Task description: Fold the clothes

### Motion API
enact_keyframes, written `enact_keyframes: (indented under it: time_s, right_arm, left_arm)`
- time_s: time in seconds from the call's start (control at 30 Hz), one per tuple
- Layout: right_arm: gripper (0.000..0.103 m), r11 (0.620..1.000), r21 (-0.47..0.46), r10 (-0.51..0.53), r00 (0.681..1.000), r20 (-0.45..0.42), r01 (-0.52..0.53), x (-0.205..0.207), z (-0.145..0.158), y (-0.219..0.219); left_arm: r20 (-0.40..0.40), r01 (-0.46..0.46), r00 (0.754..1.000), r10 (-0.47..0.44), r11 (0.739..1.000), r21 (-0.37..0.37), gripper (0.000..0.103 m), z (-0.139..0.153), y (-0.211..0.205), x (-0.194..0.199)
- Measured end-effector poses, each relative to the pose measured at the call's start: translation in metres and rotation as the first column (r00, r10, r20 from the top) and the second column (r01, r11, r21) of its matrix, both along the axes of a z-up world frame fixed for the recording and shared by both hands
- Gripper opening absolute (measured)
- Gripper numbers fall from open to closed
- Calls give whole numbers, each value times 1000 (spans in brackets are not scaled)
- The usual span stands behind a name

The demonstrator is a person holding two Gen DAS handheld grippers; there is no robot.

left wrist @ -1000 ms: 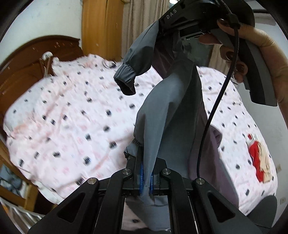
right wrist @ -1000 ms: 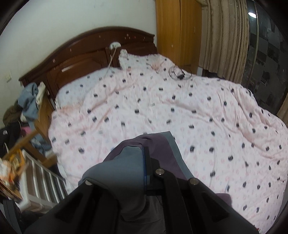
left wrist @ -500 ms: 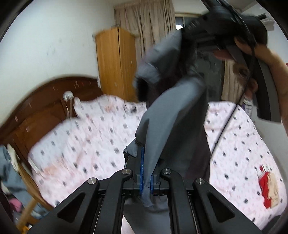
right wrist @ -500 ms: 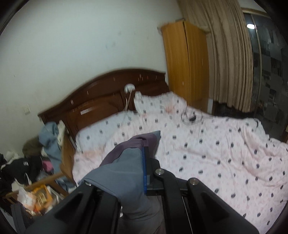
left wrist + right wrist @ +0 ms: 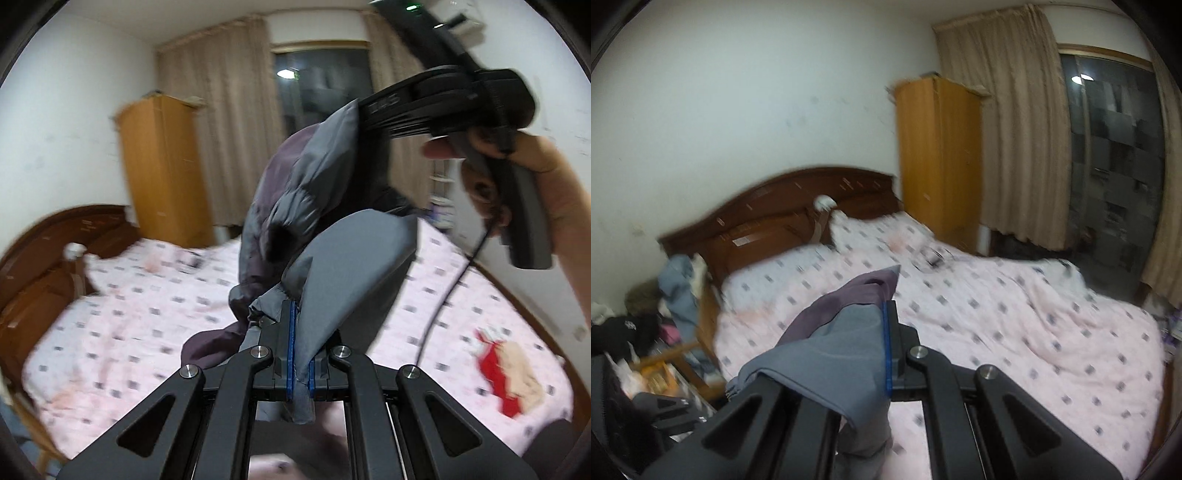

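A grey jacket with a purple lining [image 5: 343,266] hangs in the air above the bed, stretched between both grippers. My left gripper [image 5: 300,332] is shut on one edge of the grey cloth, low in the left wrist view. Higher up at the right, a hand holds my right gripper [image 5: 364,110], shut on another part of the jacket. In the right wrist view the jacket [image 5: 834,343] drapes over the left finger of the right gripper [image 5: 886,314], pinched against the blue pads. A sleeve cuff [image 5: 280,236] dangles between the two holds.
The bed with a pink patterned quilt [image 5: 1015,317] lies below, its dark wooden headboard [image 5: 775,206] at the back. A red and cream garment [image 5: 509,376] lies on the quilt at the right. A wooden wardrobe [image 5: 938,155] and curtains stand behind. Clothes and clutter [image 5: 646,332] pile up left of the bed.
Both grippers have risen with the jacket, lifting it off the quilt. The views tilted up, so the wall, wardrobe and curtains now show. The jacket bunches closer between the two holds.
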State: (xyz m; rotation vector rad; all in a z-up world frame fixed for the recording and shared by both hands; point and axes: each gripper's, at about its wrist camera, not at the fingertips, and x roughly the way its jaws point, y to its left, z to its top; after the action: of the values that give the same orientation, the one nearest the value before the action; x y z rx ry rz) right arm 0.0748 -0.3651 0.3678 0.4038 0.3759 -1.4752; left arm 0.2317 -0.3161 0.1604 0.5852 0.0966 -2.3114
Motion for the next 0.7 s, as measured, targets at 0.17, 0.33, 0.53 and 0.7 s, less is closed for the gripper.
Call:
enact_keyframes:
  time_s: [0.17,0.33,0.53,0.7]
  right_arm:
    - [2,985,131,-106,994,-38,110,-68,-66,40]
    - [2,938,285,-191,980,-50,198,-135,-159,87]
    - [2,872,421,-263,965,-27,249,-185,-270,154]
    - [2,824,493,-306,951,-30,281,-196,-346,207]
  left_arm:
    - [31,138,989,-142,986,96,4,-56,53,-54]
    - [73,213,970,-231,956,203,4,-113,102,-97]
    - [187,297,914,-361,906,301,4,-186,148,-122]
    - [249,378,844,-475,856,353,4,-222,211,-142]
